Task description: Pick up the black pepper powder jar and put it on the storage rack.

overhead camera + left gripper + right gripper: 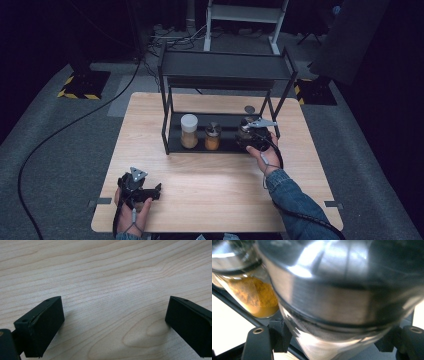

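A pale wooden table (215, 195) stands on a grey floor, with a black metal two-tier rack (225, 65) at its far middle.

At the near left corner, the left gripper (156, 189) rests low over bare wood, well apart from the rack. In the left gripper view its jaws stand wide apart with nothing between them, and open tabletop lies all around.

On the rack's lower shelf, from left to right, stand a tall white-lidded jar of tan powder (189, 131) and a shorter metal-lidded glass jar of orange spice (212, 137).

Just right of these, the right gripper (247, 134) reaches onto the shelf's right end, beside the rack's right post. Its jaws are clamped on a glass jar with a brushed metal lid (332, 302), which is blurred in its own view, the contents unclear. From above, gripper and hand hide most of that jar. No label or writing can be read.
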The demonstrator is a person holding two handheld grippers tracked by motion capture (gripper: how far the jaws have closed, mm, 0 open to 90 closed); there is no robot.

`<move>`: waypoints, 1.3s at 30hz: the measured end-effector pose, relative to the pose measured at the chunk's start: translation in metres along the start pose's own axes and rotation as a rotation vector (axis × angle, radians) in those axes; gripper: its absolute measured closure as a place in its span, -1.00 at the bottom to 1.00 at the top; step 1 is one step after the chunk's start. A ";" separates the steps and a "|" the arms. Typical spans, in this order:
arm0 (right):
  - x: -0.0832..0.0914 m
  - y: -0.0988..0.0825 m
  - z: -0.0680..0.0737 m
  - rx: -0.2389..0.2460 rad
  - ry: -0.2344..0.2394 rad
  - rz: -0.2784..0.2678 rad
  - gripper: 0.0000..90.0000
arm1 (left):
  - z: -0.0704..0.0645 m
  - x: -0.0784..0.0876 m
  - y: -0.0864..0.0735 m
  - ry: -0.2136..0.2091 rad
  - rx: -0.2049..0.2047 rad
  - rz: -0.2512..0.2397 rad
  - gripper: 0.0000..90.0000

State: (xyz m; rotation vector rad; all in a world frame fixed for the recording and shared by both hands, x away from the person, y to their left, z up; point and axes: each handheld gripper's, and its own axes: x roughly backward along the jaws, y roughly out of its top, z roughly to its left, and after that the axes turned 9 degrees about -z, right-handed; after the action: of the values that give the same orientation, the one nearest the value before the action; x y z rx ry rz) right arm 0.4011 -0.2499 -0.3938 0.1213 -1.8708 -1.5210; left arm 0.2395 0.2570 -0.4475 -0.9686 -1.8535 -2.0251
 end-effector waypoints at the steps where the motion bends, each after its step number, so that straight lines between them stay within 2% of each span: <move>1: -0.002 -0.002 0.000 0.002 -0.002 0.003 -0.31 | 0.000 0.000 0.000 0.000 0.000 0.000 -0.95; 13: -0.012 -0.016 -0.004 -0.014 -0.006 0.021 -0.31 | 0.000 0.000 0.000 0.000 0.000 0.000 -0.96; 19: -0.016 -0.022 -0.007 -0.041 -0.007 0.024 -0.31 | 0.000 0.000 0.000 0.000 0.000 0.000 -0.95; 34: -0.018 -0.028 -0.010 -0.063 -0.015 0.028 -0.31 | 0.000 0.000 0.000 0.000 0.000 0.000 -0.95; 35: -0.018 -0.028 -0.010 -0.066 -0.014 0.028 -0.34 | 0.000 0.000 0.000 0.000 0.000 0.000 -0.95; 37: -0.016 -0.026 -0.010 -0.076 -0.020 0.018 -0.51 | 0.000 0.000 0.000 0.000 0.000 0.000 -0.95; 39: -0.013 -0.023 -0.011 -0.083 -0.019 0.010 -0.56 | 0.000 0.000 0.000 0.000 0.000 0.000 -0.95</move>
State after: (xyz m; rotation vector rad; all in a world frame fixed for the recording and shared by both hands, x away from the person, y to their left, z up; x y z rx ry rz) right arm 0.4094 -0.2597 -0.4196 0.0598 -1.8169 -1.5961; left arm 0.2394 0.2570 -0.4474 -0.9686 -1.8530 -2.0254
